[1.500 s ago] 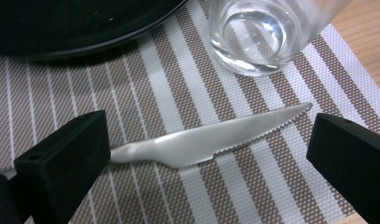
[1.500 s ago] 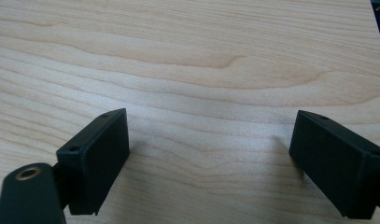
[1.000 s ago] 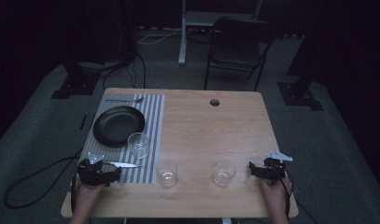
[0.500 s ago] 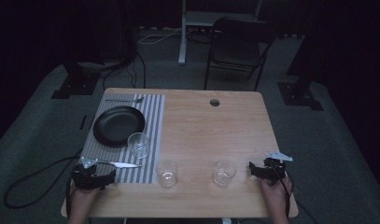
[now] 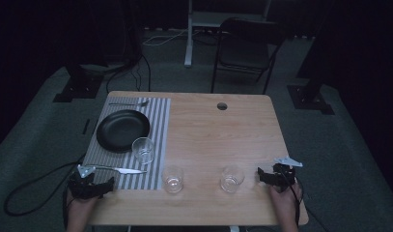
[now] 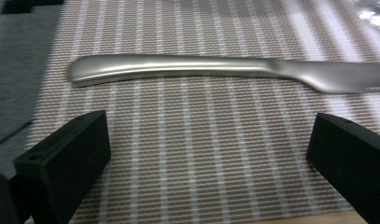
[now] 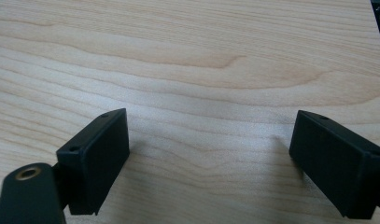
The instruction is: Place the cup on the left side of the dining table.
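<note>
- The left gripper (image 5: 108, 184) sits at the near left corner of the tabletop (image 5: 208, 135), its jaws spread wide and empty, over the striped placemat (image 5: 161, 121).
- The table knife (image 6: 225, 70) lies flat on the placemat just beyond those jaws, apart from them, its handle end toward the mat's left edge and its blade running right, along the mat's near edge.
- This looks like the approach to picking up the knife. To do it well, I would ease the gripper forward until the handle lies between the two jaws, keep them low against the mat, and close across the thicker handle, not the thin blade.
- A flat, smooth metal handle may slip or tip; squaring the jaws to it first should help.
- A drinking glass (image 5: 143, 150) stands on the mat just behind the knife, so any lift should stay low and clear of it.
- The right gripper (image 5: 259, 176) rests near the near right corner over bare wood, jaws parted and holding nothing.
</note>
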